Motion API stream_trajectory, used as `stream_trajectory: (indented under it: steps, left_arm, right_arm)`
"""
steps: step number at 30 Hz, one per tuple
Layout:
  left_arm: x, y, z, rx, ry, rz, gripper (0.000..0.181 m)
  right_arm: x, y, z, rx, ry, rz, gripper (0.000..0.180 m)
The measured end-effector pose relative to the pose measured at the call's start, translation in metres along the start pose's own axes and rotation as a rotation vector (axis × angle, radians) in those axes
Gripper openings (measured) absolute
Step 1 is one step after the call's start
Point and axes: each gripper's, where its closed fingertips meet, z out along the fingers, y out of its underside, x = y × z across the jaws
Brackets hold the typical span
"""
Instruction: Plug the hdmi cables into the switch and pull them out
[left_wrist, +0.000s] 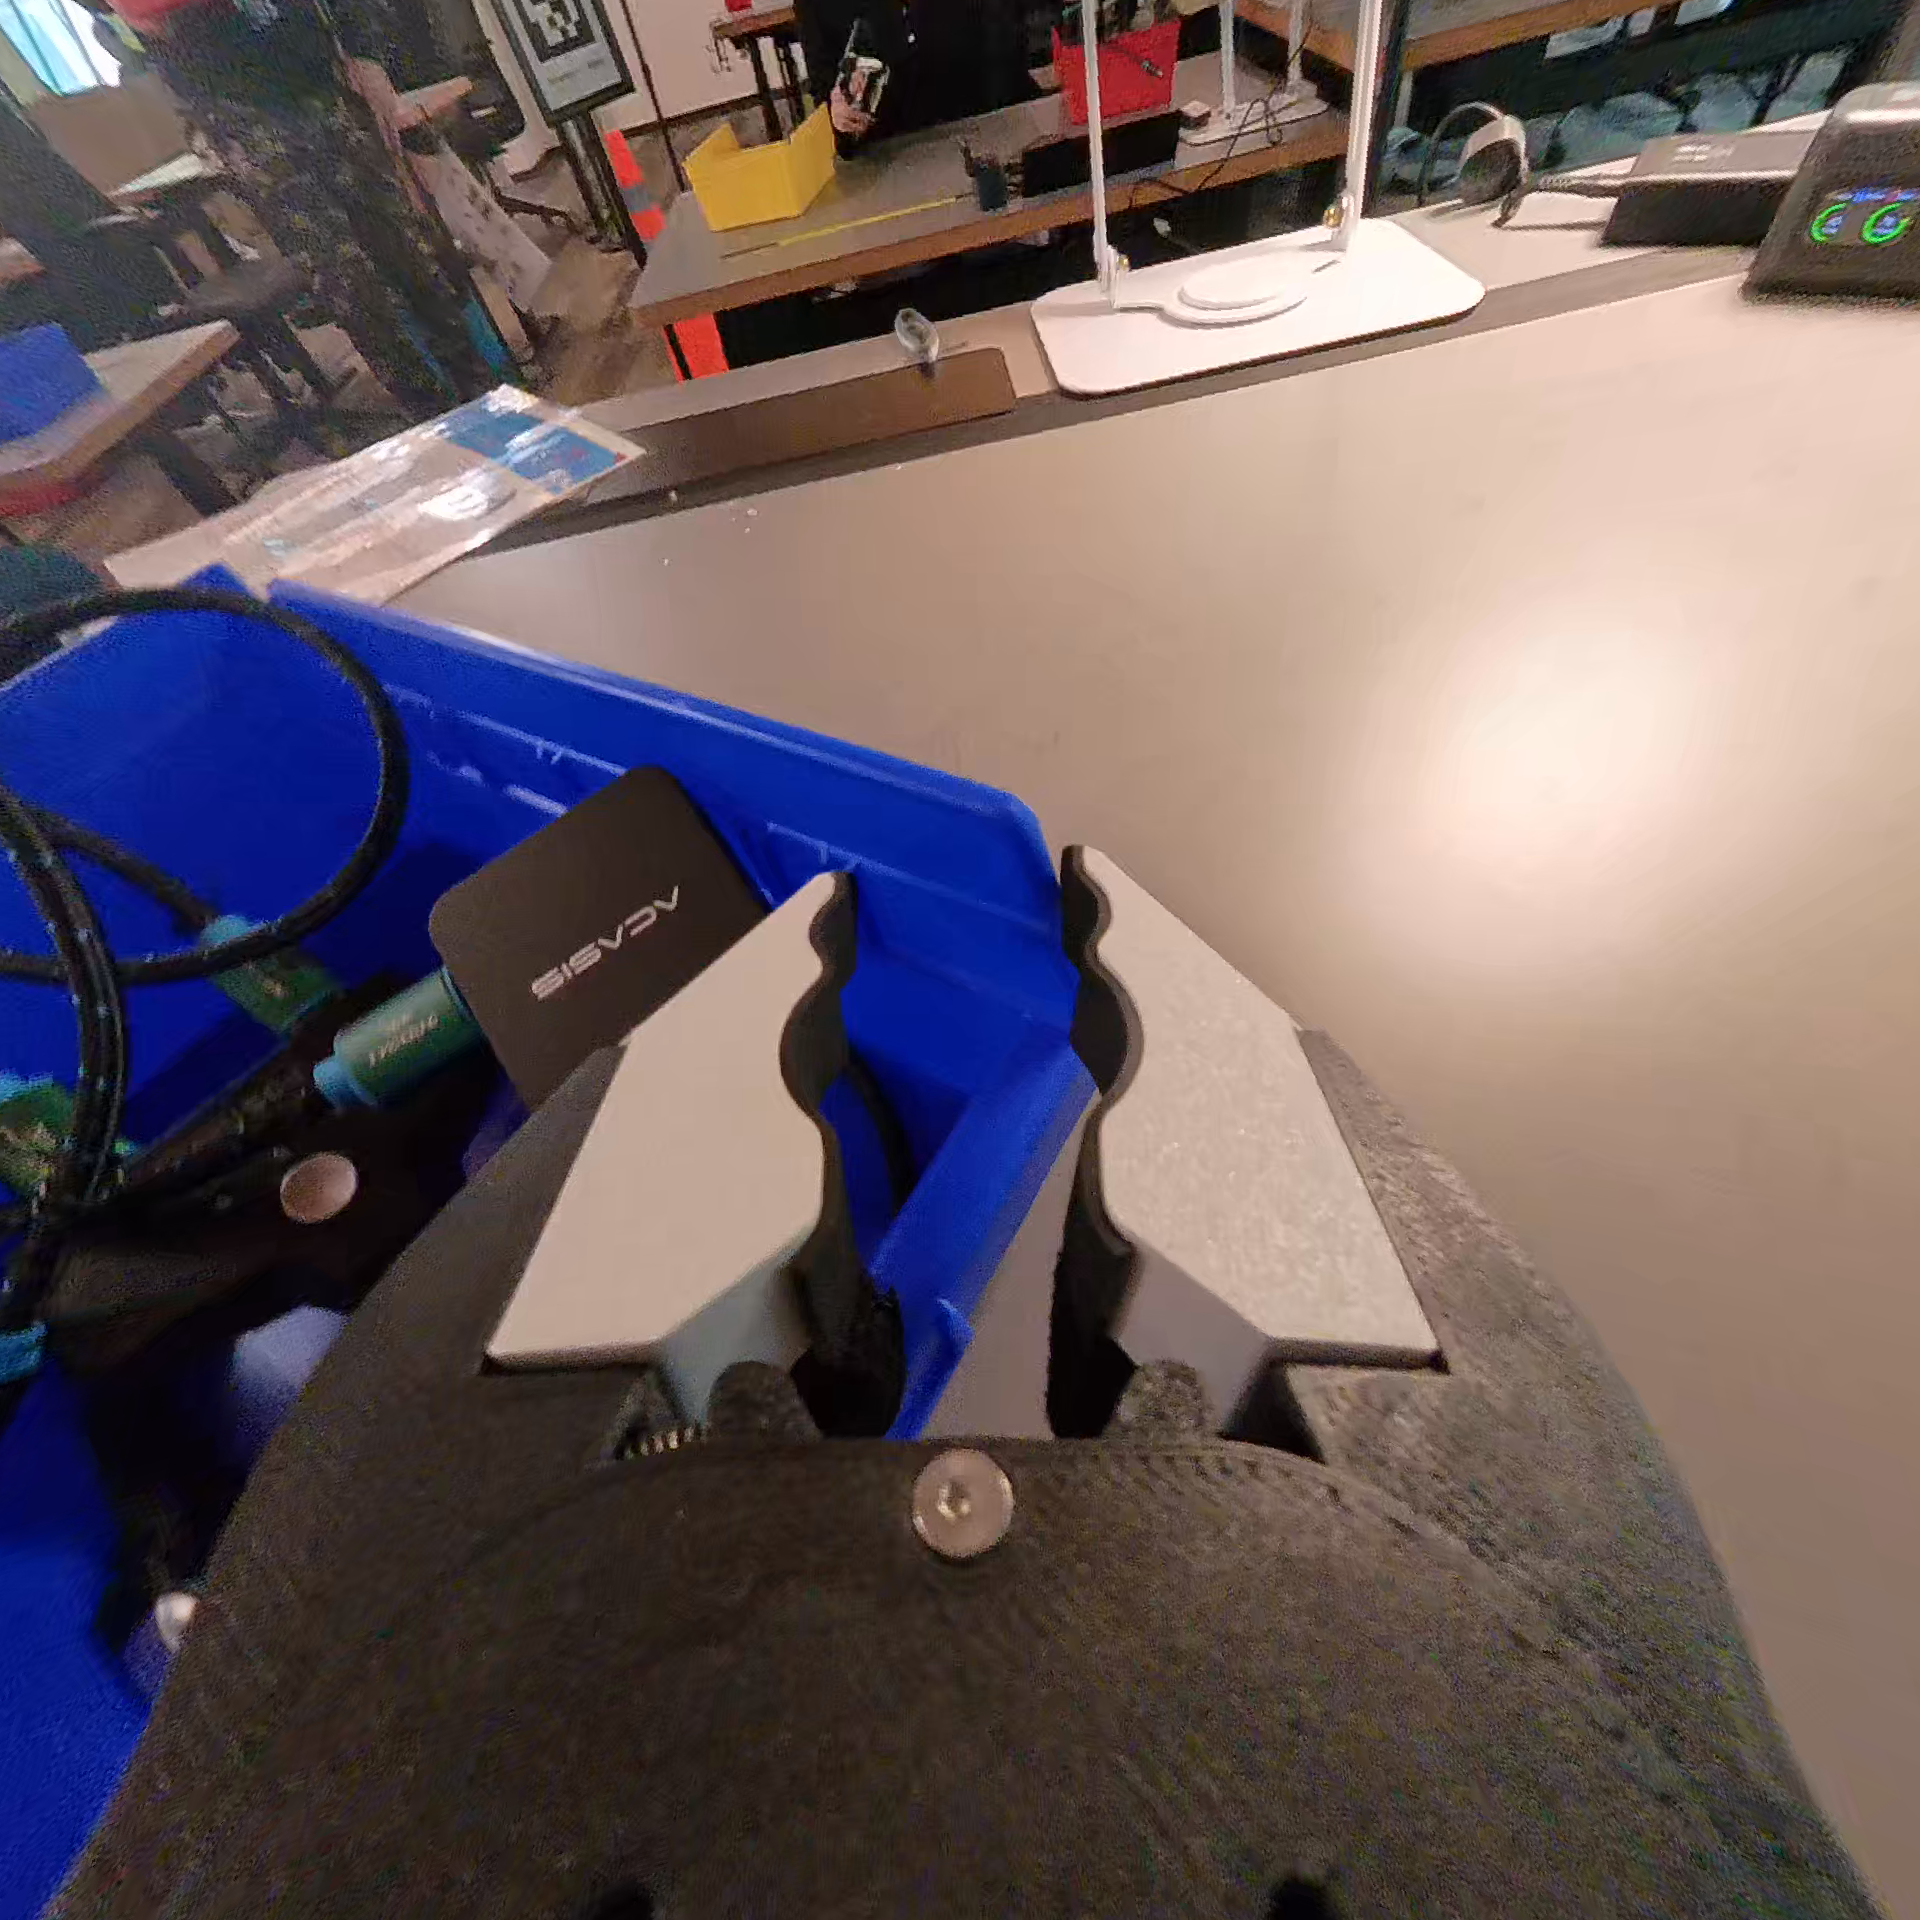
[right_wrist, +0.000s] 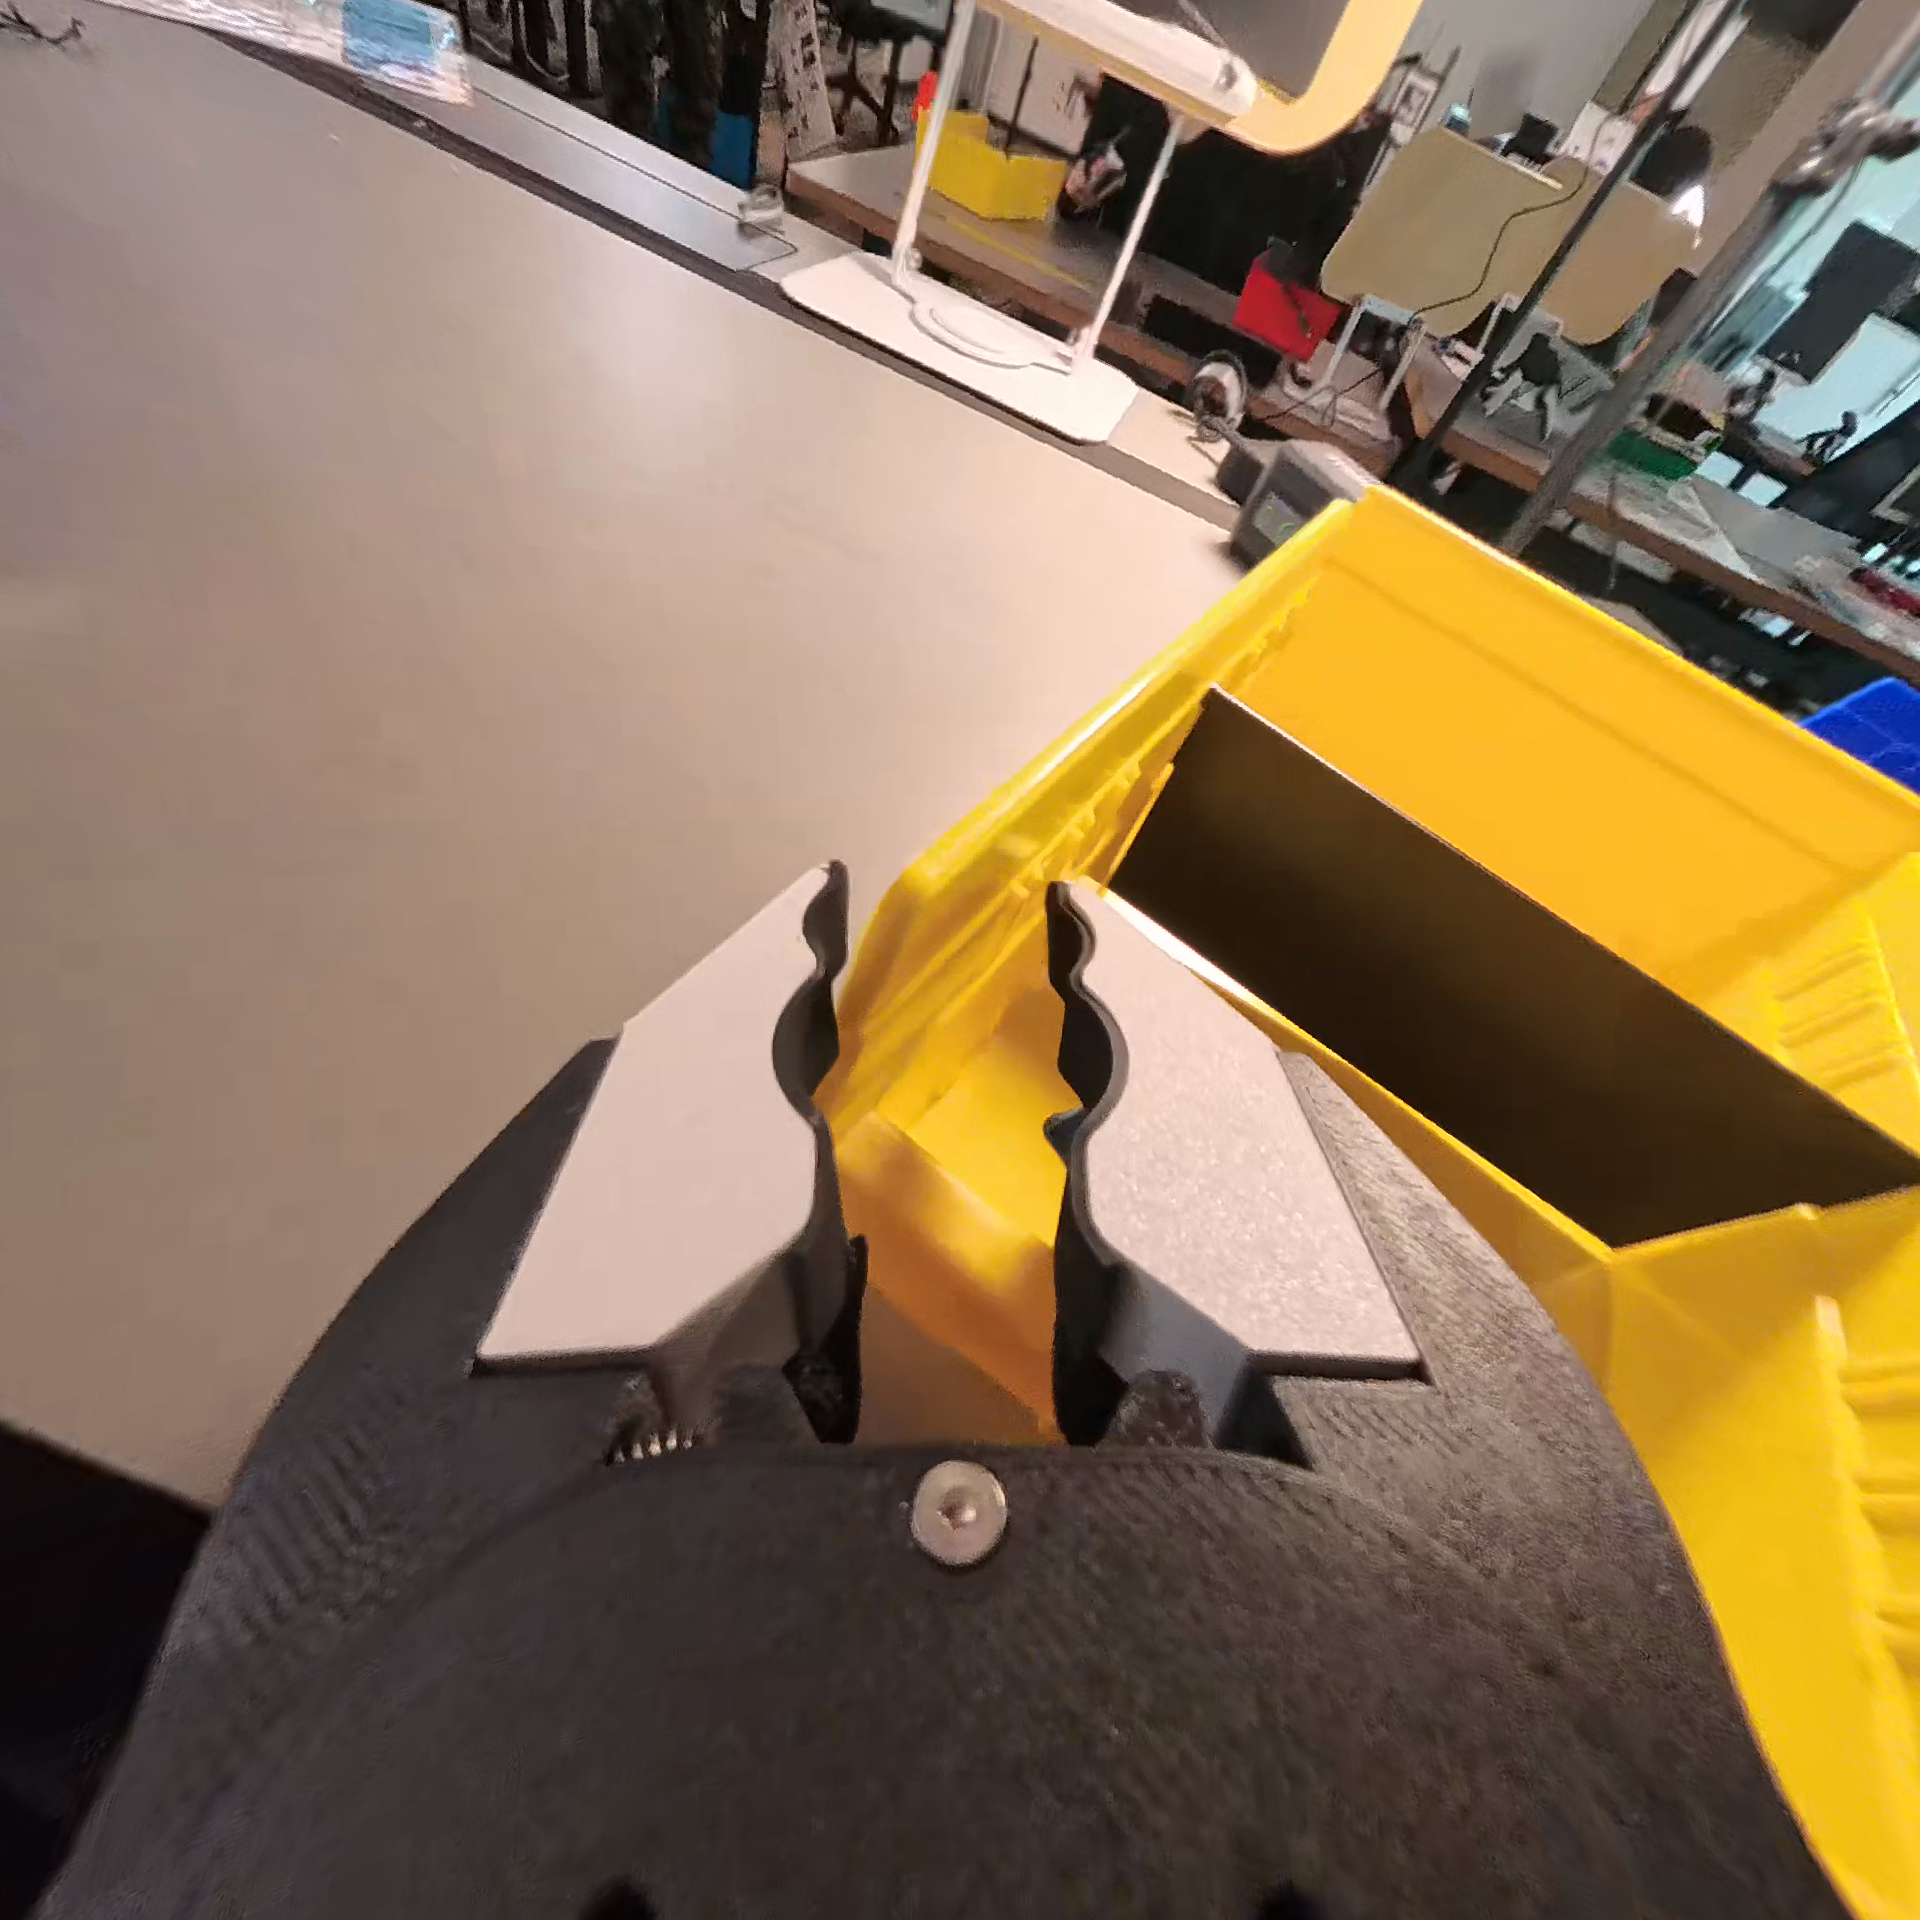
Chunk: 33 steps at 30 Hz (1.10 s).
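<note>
We held the left gripper spread over the blue bin, where switch and HDMI cables lay stored; the right gripper, also spread, straddled the yellow bin's corner.

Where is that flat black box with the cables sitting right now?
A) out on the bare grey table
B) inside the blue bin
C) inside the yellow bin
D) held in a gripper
B: the flat black box leans inside the blue bin beside the braided cables; both grippers hold nothing.
</note>
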Motion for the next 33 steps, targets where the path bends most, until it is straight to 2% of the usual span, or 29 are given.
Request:
stream_trajectory:
  steps: [5,11,13,15,16,22,28,33]
  left_arm:
    - [-0.028,0.016,-0.041,-0.012,-0.052,0.014,0.045]
    - [-0.027,0.014,-0.011,-0.023,-0.116,0.056,0.054]
    - [-0.032,0.014,-0.001,-0.022,-0.153,0.076,0.054]
    - [-0.031,0.013,0.002,0.001,-0.139,0.096,0.044]
    - [-0.032,0.013,0.002,0.01,-0.143,0.115,0.044]
    - [-0.023,0.011,-0.011,0.068,-0.068,0.222,0.036]
    - [-0.018,0.009,-0.018,0.122,0.11,0.252,0.036]
    - [-0.029,0.013,-0.022,0.079,0.156,0.318,0.03]
  right_arm:
    - [0.039,0.013,-0.035,0.019,0.13,-0.031,0.038]
    - [0.059,0.01,-0.021,-0.026,0.255,-0.025,0.037]
    - [0.063,0.012,-0.014,-0.038,0.273,-0.026,0.026]
    - [0.068,0.014,-0.008,-0.043,0.302,-0.03,0.008]
    - [0.072,0.015,-0.006,-0.044,0.321,-0.042,0.006]
    - [0.093,0.016,0.011,-0.056,0.355,-0.027,0.005]
    - [0.114,0.015,0.034,-0.042,0.325,-0.027,0.006]
    - [0.124,0.023,0.023,-0.066,0.334,-0.055,0.009]
